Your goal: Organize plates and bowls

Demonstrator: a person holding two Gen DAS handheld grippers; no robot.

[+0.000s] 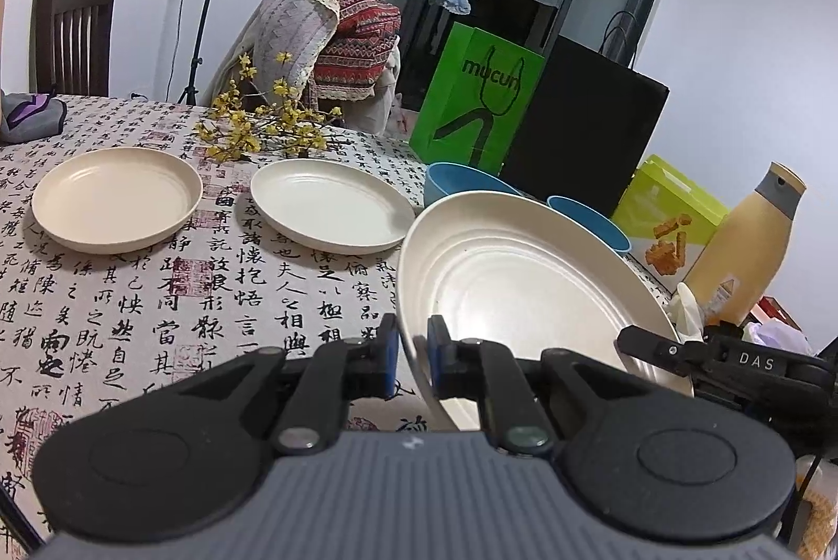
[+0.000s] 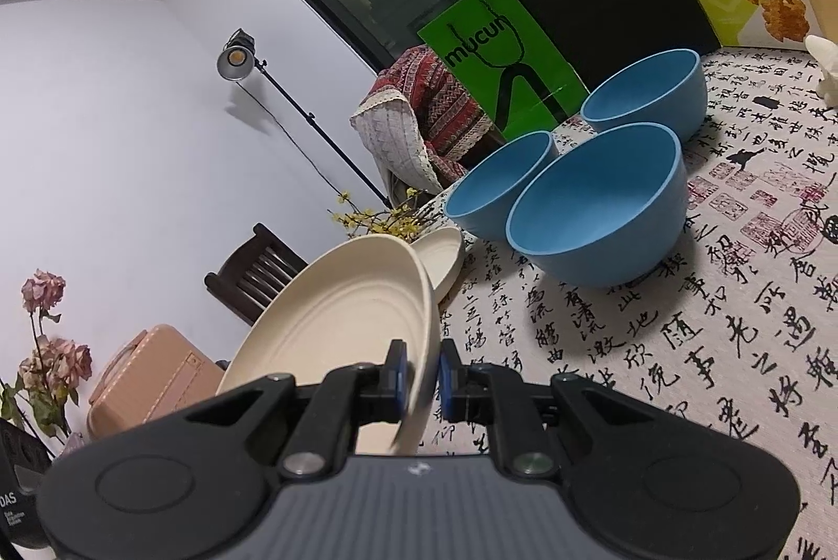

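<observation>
While both grippers pinch one plate point(image 1: 524, 277), left gripper point(image 1: 414, 353) on its rim at 7 o'clock, right gripper point(image 2: 421, 371) at 4, it hangs tilted above the table point(image 1: 157, 298). It looks light, stiff and smooth; rim holds suit it.

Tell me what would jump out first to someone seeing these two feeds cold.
The cream plate held off the table by both grippers: the left gripper clamps its near rim, the right gripper its opposite edge. Next, three blue bowls clustered on the calligraphy tablecloth before a bright green bag. Two more cream plates lie flat to the left, beside yellow flowers.
</observation>
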